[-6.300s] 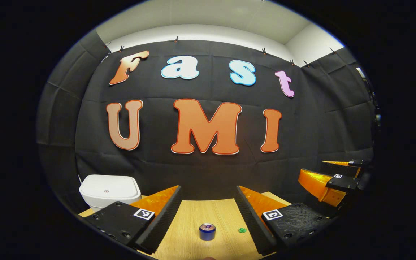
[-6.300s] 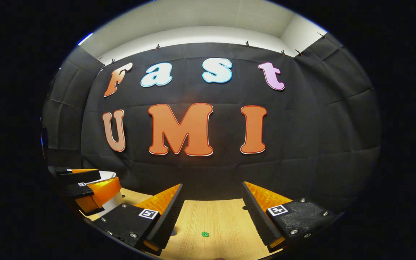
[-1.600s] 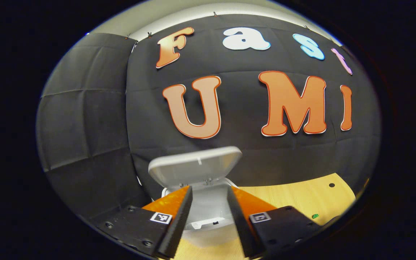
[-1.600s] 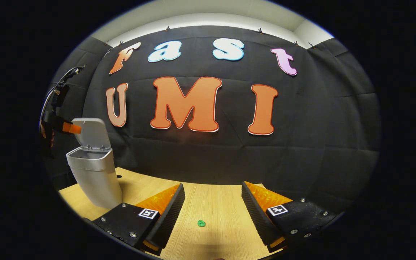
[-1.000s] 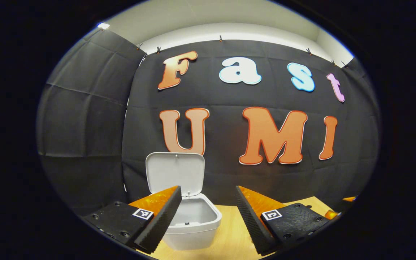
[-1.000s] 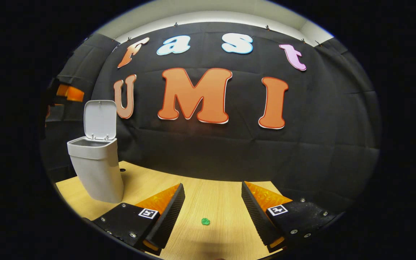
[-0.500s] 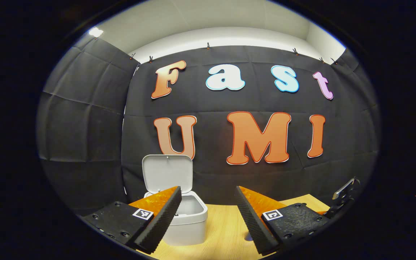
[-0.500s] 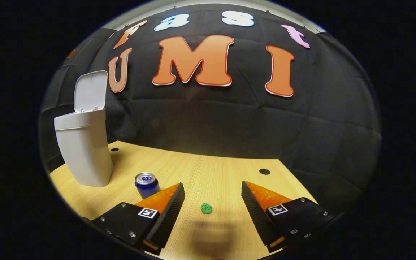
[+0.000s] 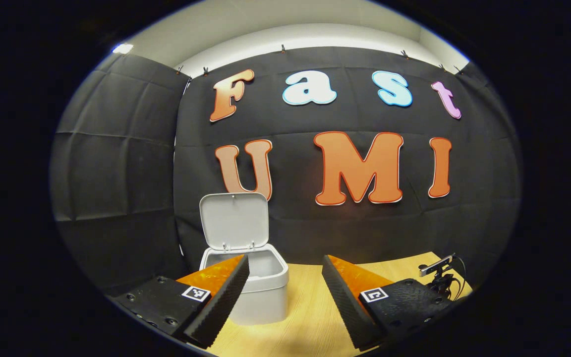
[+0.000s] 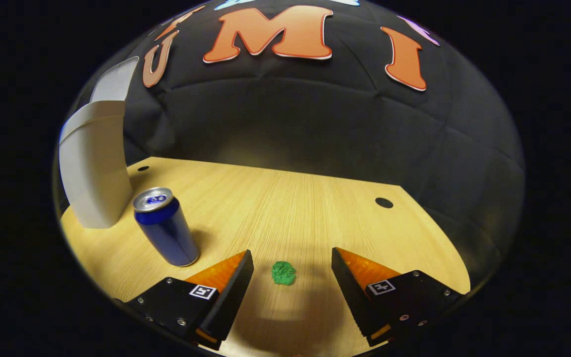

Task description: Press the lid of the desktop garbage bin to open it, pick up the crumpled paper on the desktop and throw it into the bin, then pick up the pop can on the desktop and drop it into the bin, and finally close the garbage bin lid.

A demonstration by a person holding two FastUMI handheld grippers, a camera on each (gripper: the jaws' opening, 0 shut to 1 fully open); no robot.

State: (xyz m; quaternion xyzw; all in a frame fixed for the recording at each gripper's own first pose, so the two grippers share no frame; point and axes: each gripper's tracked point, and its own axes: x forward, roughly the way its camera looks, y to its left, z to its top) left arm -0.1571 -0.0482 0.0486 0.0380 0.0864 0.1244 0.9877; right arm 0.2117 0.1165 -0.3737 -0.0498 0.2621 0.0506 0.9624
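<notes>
A white desktop bin [image 9: 260, 290] stands on the wooden desk with its lid [image 9: 234, 221] swung up and open. My left gripper [image 9: 284, 282] hangs open in front of it, a little to its right, holding nothing. In the right gripper view the bin [image 10: 94, 168] is at the far left, and a blue pop can [image 10: 165, 228] stands upright near it. A small green crumpled paper ball [image 10: 283, 273] lies on the desk between the fingers of my open right gripper [image 10: 291, 277], which is low over the desk.
The wooden desk [image 10: 285, 208] has small round holes, one at the right [image 10: 383, 202] and one by the bin [image 10: 142, 168]. The right gripper's rear with cables [image 9: 439, 277] shows at the right edge of the left gripper view.
The bin lid has been pressed open and my left gripper has backed away from it. My right gripper has tilted down and come close over the green paper; the can has come into its view.
</notes>
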